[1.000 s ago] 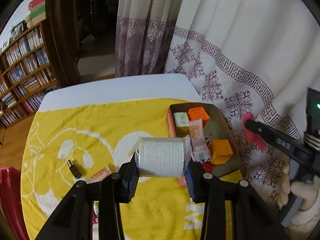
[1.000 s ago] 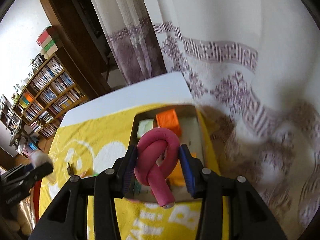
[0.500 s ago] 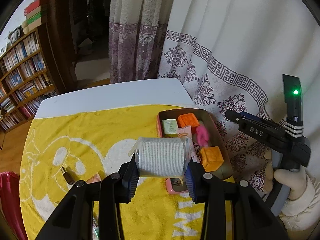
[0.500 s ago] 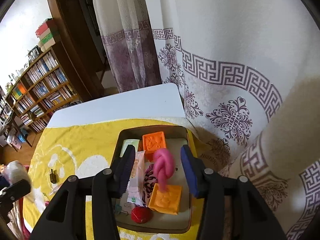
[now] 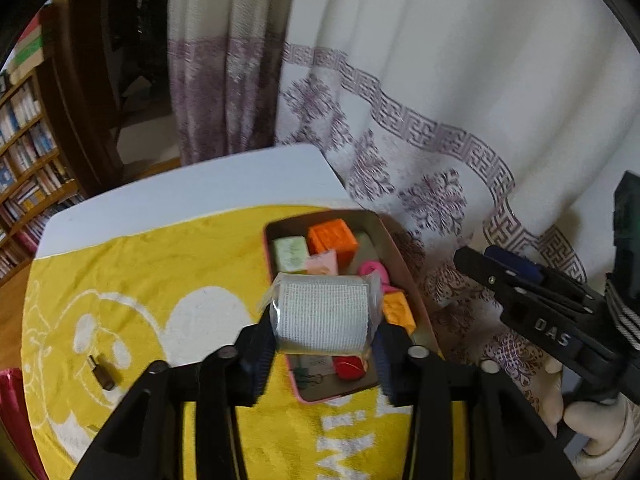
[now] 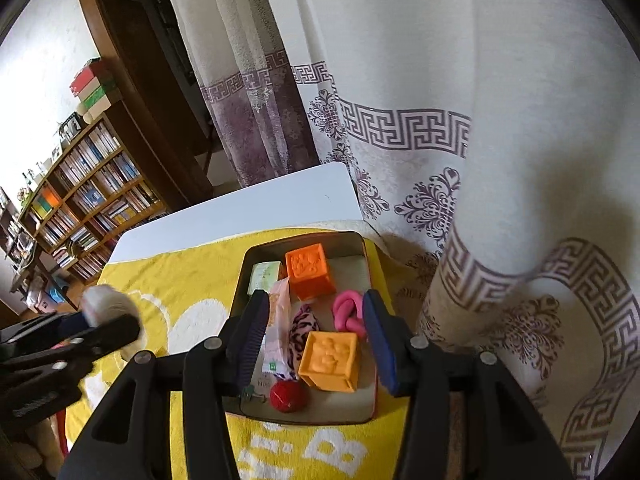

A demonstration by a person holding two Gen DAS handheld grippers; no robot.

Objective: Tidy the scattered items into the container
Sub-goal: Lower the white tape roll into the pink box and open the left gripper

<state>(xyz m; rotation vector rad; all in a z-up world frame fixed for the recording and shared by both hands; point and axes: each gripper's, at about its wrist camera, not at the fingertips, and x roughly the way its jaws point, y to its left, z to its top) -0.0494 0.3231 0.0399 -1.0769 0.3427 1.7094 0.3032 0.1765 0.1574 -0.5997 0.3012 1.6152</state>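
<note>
1. The left gripper [image 5: 322,324] carries a white gauze roll [image 5: 320,316] in clear wrap between its fingers. Its jaws have just been opening. The roll still sits between the pads, and it cannot be told whether they still press on it.
2. In the left wrist view the roll is above the near left part of the container [image 6: 344,246] and overlaps its left rim.
3. The right gripper [image 6: 316,296] points down at the container. Its jaws have just been opening and now stand apart with nothing between them.
4. The container is a shallow rectangular tin. It rests on a yellow towel [image 6: 180,280] near the right edge of the white counter [image 6: 260,208].
5. There are 7 items in the container:
   - an orange cube [image 6: 310,270] at the far end
   - a pale green box [image 6: 264,276] to its left
   - a pink sachet [image 6: 278,320] along the left side
   - a leopard-print piece [image 6: 302,336] in the middle
   - a pink knotted loop [image 6: 348,314] by the right wall
   - a yellow-orange cube [image 6: 330,360] nearer the camera
   - a red ball [image 6: 288,396] at the near end
6. A small dark adapter [image 5: 102,372] lies on the towel, well apart from the container.
7. A gloved hand [image 5: 592,424] grips the right gripper's handle.
8. A patterned curtain [image 6: 440,80] hangs behind the counter, and a bookshelf [image 6: 80,200] stands at the left.
</note>
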